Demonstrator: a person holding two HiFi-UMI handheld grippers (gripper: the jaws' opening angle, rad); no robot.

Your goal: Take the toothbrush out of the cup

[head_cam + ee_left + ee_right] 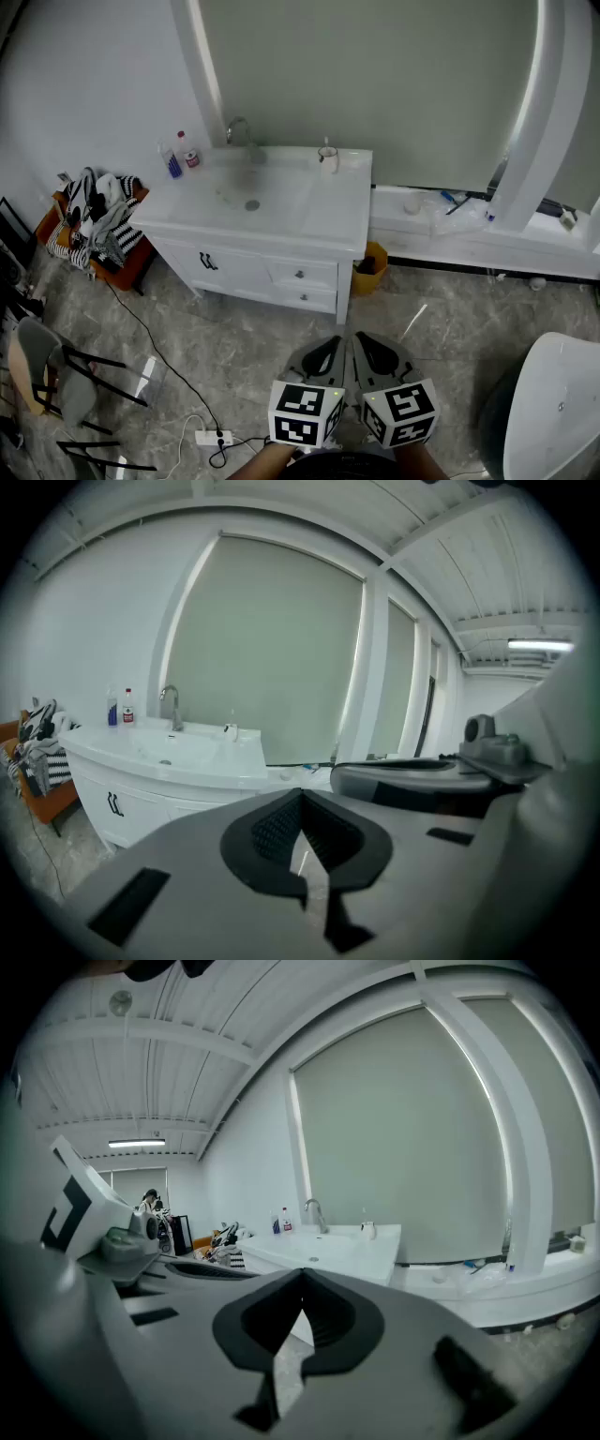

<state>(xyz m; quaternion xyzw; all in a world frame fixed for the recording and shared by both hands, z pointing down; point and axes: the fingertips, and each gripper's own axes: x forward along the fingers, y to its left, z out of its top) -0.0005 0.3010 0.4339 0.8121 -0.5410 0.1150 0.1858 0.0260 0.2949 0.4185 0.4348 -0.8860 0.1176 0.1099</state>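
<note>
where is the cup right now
In the head view the cup stands near the back right corner of the white sink counter, to the right of the tap.

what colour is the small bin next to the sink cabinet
Yellow-orange bin, clearest in the head view.

White vanity (319, 214) bears a cup (327, 159) (two bottles (190, 157) opposite).
</note>
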